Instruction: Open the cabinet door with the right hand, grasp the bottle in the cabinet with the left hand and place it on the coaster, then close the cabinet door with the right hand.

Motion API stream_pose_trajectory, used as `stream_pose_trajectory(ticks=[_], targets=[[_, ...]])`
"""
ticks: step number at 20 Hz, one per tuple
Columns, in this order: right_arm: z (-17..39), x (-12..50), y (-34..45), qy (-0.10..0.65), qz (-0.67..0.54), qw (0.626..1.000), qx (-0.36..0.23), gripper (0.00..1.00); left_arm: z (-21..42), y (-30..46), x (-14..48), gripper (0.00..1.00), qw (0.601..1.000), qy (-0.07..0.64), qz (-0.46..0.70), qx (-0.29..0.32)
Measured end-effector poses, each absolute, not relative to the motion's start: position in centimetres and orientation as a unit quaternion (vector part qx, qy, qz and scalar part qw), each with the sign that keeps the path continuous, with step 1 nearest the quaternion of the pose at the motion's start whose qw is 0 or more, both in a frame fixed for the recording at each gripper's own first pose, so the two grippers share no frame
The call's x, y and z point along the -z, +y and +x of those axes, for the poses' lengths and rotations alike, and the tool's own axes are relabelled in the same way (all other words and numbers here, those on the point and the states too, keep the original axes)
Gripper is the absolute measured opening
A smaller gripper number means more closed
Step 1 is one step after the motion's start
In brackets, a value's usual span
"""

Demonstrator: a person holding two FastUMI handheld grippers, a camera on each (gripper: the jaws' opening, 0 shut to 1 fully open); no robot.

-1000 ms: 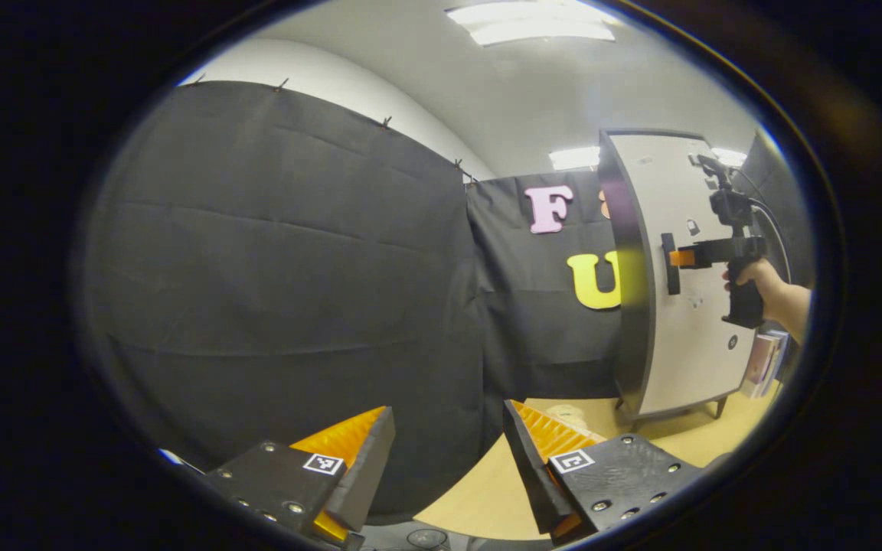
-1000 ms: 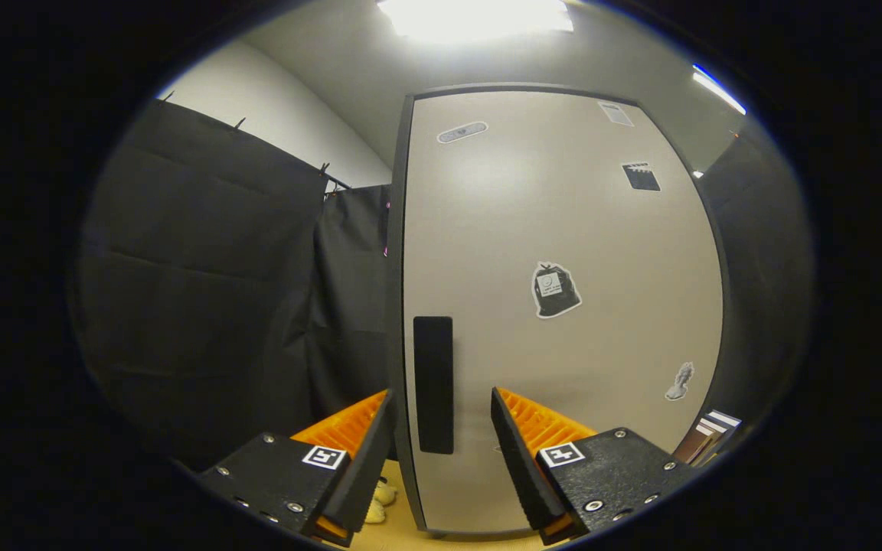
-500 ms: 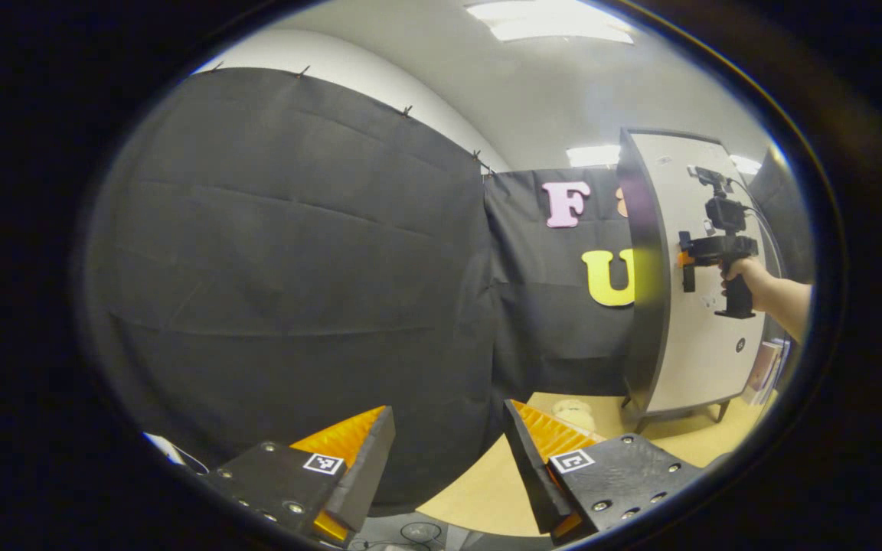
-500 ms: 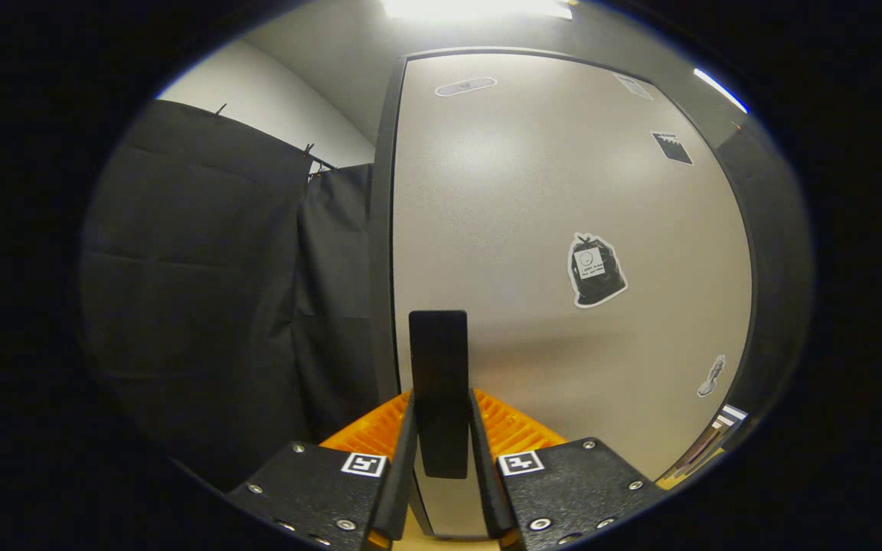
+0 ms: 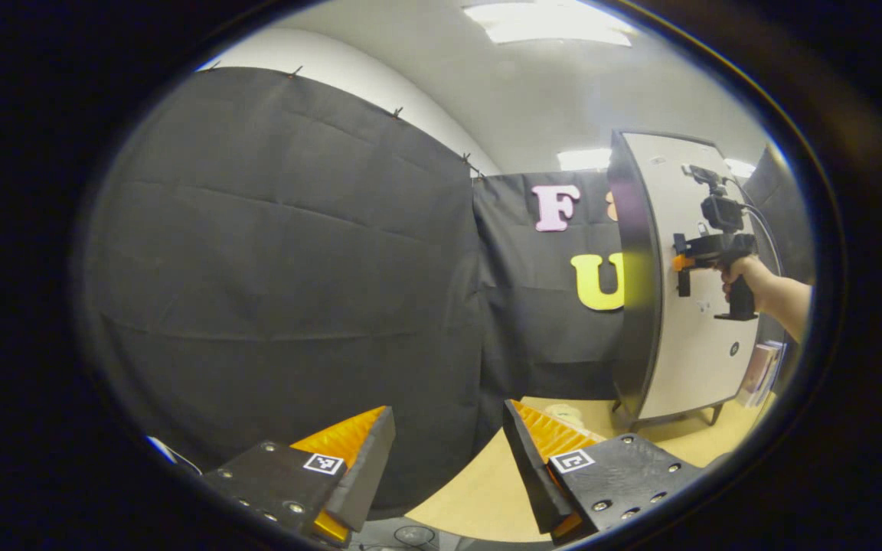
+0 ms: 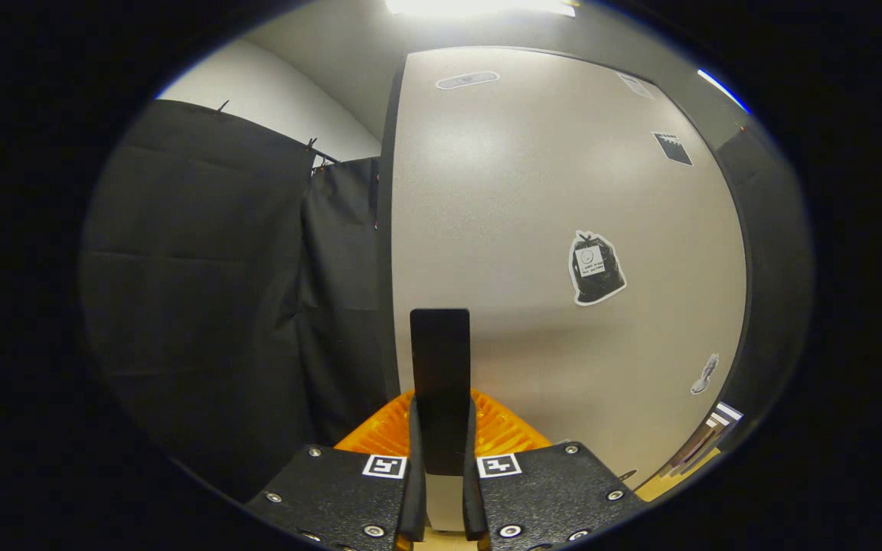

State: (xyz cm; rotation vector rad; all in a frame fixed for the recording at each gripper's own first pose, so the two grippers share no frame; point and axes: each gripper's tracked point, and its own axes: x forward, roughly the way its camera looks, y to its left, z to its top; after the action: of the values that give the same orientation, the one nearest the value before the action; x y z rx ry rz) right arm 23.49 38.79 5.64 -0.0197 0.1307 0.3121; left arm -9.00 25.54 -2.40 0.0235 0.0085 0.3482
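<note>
In the left gripper view, the left claw (image 5: 447,459) sits low in front of the black cloth wall (image 5: 280,268), its two fingers spread wide apart with nothing between them, above a strip of pale wooden tabletop (image 5: 479,490). Further right stands the cabinet (image 5: 636,291), its dark side panel facing this camera and its light door (image 5: 705,337) turned away to the right, raised on short legs. On the door's face the right claw (image 5: 678,262) is at the dark vertical handle (image 5: 682,275), held by a person's hand (image 5: 739,275) whose forearm comes in from the right edge. In the right gripper view, the cloth wall fills the left half, then the door (image 6: 556,191) (with several stickers, one dark and bag-shaped near the middle) rises in front of the camera and looks flush with the cabinet's frame. The right claw (image 6: 441,459) is clamped on the handle (image 6: 439,367), one finger pressed to each side of the flat black bar. The cabinet's inside is hidden behind the door, so the bottle's place cannot be told.
</note>
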Motion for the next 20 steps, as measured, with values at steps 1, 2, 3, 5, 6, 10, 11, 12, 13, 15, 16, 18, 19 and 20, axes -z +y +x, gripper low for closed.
stream_pose_trajectory(ticks=[1,2,3,5,6,10,11,12,13,15,16,18,19,20], targets=[[23.1,-5.8,38.8,0.066,-0.007,0.985,-0.161,0.19,-8.9,25.4,2.4,0.82,0.986,0.004,0.010,-0.169],[22.7,-6.0,38.7,0.066,-0.007,0.984,-0.166,0.19,-8.8,25.1,2.4,0.82,0.987,0.004,0.009,-0.160],[22.4,-6.0,38.7,0.066,-0.008,0.983,-0.172,0.19,-8.6,25.0,2.3,0.82,0.988,0.001,0.010,-0.152],[21.7,-6.2,38.8,0.071,-0.002,0.981,-0.181,0.19,-8.2,25.0,2.1,0.82,0.990,-0.002,0.019,-0.138],[21.3,-6.4,38.8,0.074,-0.002,0.980,-0.186,0.19,-8.1,24.9,2.1,0.82,0.991,-0.002,0.021,-0.130],[19.4,-7.0,38.4,0.090,-0.008,0.976,-0.200,0.19,-8.1,24.1,1.4,0.82,0.995,-0.009,0.009,-0.100],[19.3,-6.9,38.3,0.090,-0.005,0.975,-0.204,0.19,-8.2,24.0,1.1,0.82,0.995,-0.011,0.009,-0.096],[19.2,-7.0,38.2,0.091,-0.003,0.974,-0.207,0.19,-8.1,24.0,1.1,0.82,0.996,-0.013,0.010,-0.092],[19.0,-7.0,38.1,0.090,-0.002,0.974,-0.209,0.19,-8.1,23.9,1.0,0.82,0.996,-0.015,0.011,-0.088],[18.5,-7.2,37.8,0.091,-0.001,0.973,-0.211,0.19,-7.8,23.8,1.1,0.82,0.997,-0.017,0.016,-0.080],[18.4,-7.2,37.7,0.092,0.003,0.973,-0.211,0.19,-7.8,23.6,1.1,0.82,0.997,-0.016,0.016,-0.076],[18.1,-7.2,37.4,0.091,0.006,0.972,-0.214,0.19,-7.8,23.5,0.9,0.82,0.998,-0.019,0.017,-0.066],[17.9,-7.3,37.2,0.090,0.006,0.972,-0.216,0.19,-7.7,23.4,0.7,0.84,0.998,-0.021,0.019,-0.063],[17.9,-7.2,37.1,0.089,0.006,0.972,-0.217,0.19,-7.6,23.3,0.6,0.82,0.998,-0.021,0.020,-0.060]])
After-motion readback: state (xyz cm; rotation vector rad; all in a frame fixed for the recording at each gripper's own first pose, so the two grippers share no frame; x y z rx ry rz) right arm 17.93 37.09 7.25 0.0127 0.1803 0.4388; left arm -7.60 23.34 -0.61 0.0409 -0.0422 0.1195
